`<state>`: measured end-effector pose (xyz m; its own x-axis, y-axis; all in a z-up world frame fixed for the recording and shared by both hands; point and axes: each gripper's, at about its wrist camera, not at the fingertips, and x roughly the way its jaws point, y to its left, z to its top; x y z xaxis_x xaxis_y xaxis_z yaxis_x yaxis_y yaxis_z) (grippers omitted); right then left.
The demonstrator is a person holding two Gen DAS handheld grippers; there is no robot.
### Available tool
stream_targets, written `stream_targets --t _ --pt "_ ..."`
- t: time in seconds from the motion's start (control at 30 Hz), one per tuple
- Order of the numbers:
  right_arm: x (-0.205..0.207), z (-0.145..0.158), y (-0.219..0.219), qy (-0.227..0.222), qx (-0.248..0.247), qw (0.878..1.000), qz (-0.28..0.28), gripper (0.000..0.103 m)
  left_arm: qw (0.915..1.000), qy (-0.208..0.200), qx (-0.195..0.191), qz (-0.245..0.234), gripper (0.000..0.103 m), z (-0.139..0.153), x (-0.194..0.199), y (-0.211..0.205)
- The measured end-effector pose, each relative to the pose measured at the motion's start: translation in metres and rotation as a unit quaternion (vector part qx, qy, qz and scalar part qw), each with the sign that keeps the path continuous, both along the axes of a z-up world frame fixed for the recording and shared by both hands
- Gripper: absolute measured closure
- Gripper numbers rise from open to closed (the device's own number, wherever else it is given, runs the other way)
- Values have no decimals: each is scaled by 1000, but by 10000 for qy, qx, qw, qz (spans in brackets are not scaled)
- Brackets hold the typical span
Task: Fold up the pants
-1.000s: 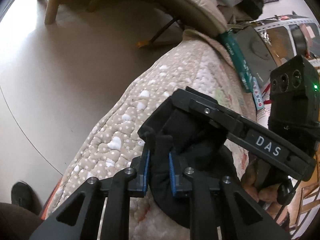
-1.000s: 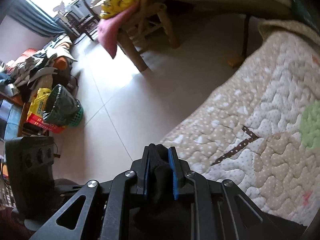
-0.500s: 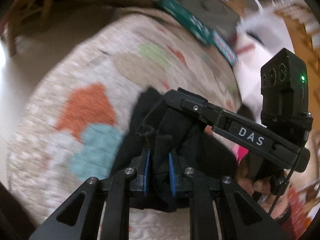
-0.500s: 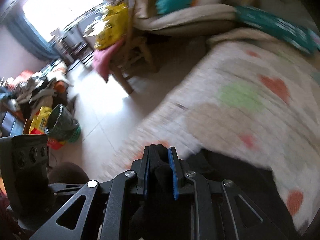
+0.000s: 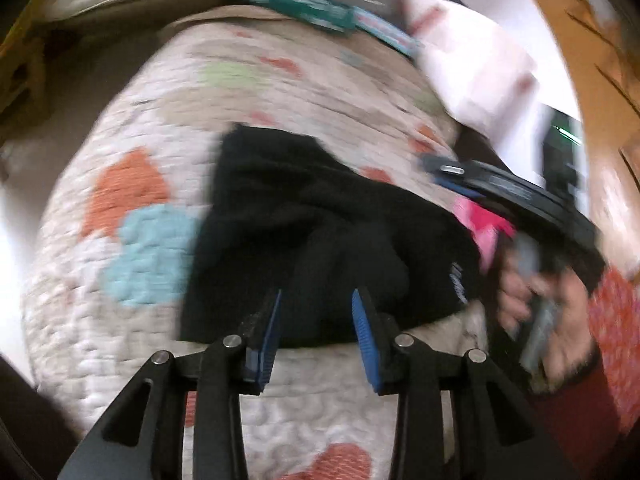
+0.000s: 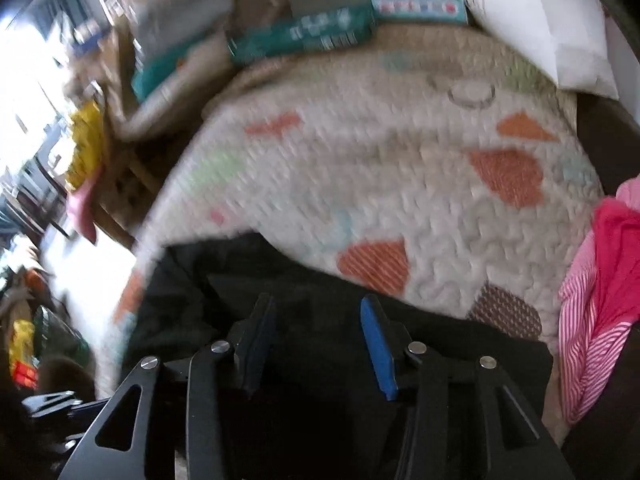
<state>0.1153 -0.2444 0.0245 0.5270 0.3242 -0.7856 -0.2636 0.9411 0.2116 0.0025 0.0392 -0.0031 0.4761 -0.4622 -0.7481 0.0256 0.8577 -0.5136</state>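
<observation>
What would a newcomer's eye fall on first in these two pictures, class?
First, the black pants heaped on the patchwork quilt, dark against its pale, coloured patches. Next, the blue-padded left hand-held gripper, its jaws opening just above the cloth. At the right edge of the right wrist view lies bright pink striped clothing.

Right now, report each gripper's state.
Left gripper: jaws opening, pads off the black pants lying between them.
Right gripper: jaws opening, gripping nothing, black pants beneath.
</observation>
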Motion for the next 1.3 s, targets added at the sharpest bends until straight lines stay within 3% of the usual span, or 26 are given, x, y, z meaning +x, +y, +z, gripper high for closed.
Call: stream_targets --t 0.13,0.23,0.33,0.4,0.43,0.47,0.6,0.67,0.73,0.87,0.97,1.1,1.17,1.3 --pt "-15 18 38 -126 700 9959 557 56 9973 302 97 655 69 -18 17 27" --pt "-19 3 61 347 1342 9866 855 57 9962 394 386 676 69 -32 34 19" --pt "-29 -28 67 811 1230 9866 707 58 9955 421 628 569 69 -44 39 8" --pt "-32 -51 60 929 590 9931 404 65 9959 294 682 522 68 -49 35 6" --pt "-34 -58 54 929 457 9941 319 80 9960 230 704 498 67 -49 34 6" --pt "-34 -60 48 877 489 9946 258 83 9961 161 750 443 67 -49 32 6" --pt "-28 -58 27 841 807 9928 -278 83 9957 -59 878 290 67 -51 28 4" --pt "-24 -53 19 608 323 9947 -759 60 9952 -143 949 213 67 -51 28 2" --pt "-24 -49 -4 445 156 9895 -1367 60 9948 -87 1007 126 67 -49 29 2" --pt "-56 -31 -51 238 873 9718 -2178 61 9964 -99 829 116 67 -28 37 5" --pt "-99 -26 -76 13 1335 9525 -2739 57 9965 -361 737 -169 65 -4 53 -11" --pt "-136 -37 -83 -8 1494 9366 -3169 59 9913 -514 741 -958 62 21 88 -66" --pt "-139 -42 -81 -8 1525 9346 -3214 60 9876 -492 623 -1352 60 27 104 -98" --pt "-146 -36 -81 -265 1124 9389 -3243 58 9766 -418 564 -2032 60 27 130 -172"
